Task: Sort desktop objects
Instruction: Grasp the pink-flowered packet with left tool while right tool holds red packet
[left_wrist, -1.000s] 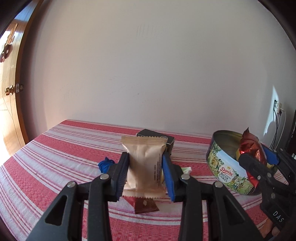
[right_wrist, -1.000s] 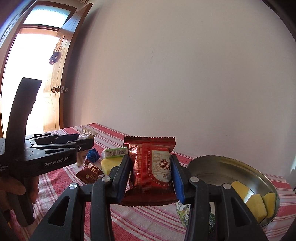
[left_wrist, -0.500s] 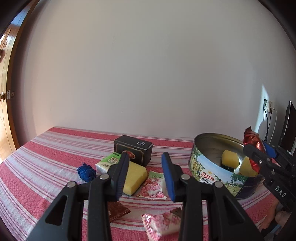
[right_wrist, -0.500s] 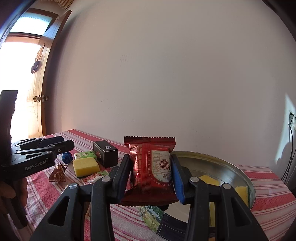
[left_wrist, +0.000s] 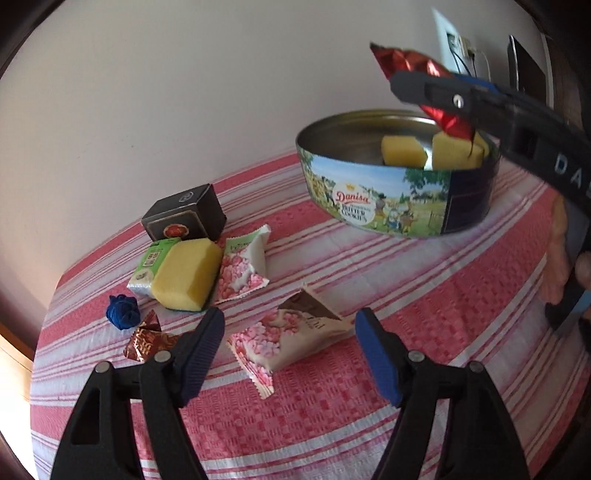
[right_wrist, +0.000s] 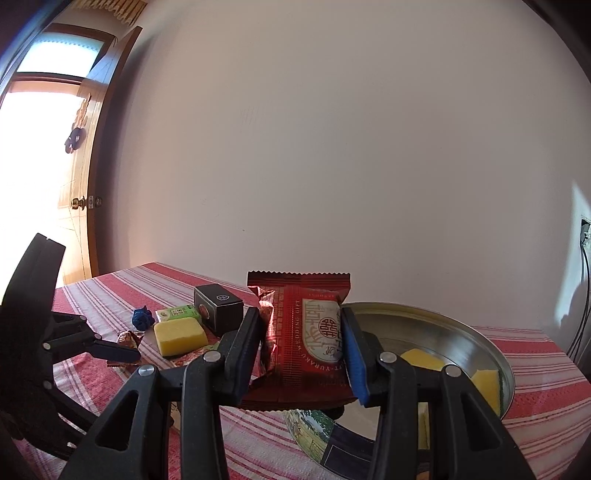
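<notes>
Left of the left gripper (left_wrist: 290, 354), whose jaws stand spread and hold nothing, a small brown foil candy (left_wrist: 147, 339) lies almost against the left finger, with a blue crumpled ball (left_wrist: 122, 311) just beyond it. Ahead and to the left sit a yellow block (left_wrist: 186, 273) resting on a green packet (left_wrist: 149, 271), a pink flowered sachet (left_wrist: 242, 271) and a dark box (left_wrist: 184, 218). Straight ahead, between the open fingers but a little beyond their tips, a pink-and-beige snack packet (left_wrist: 295, 339) lies flat on the striped bench (left_wrist: 424, 306).

The risks here, as I judge them: the packet lies skewed across the gap, so a closing pinch could catch only its crimped end and let it slide out, or the left finger could sweep the foil candy along with it. The cloth on the bench may also bunch under fingers that come down too low.

Further right, the cookie tin (left_wrist: 391, 210) holds two yellow blocks. The right gripper (right_wrist: 303, 343) is pressed onto a red wedding-gift packet (right_wrist: 301, 332), held upright over the near rim of the tin. Released from here, I think the packet could land on the rim and tip outward. Both tools work close together, so a collision is possible.
</notes>
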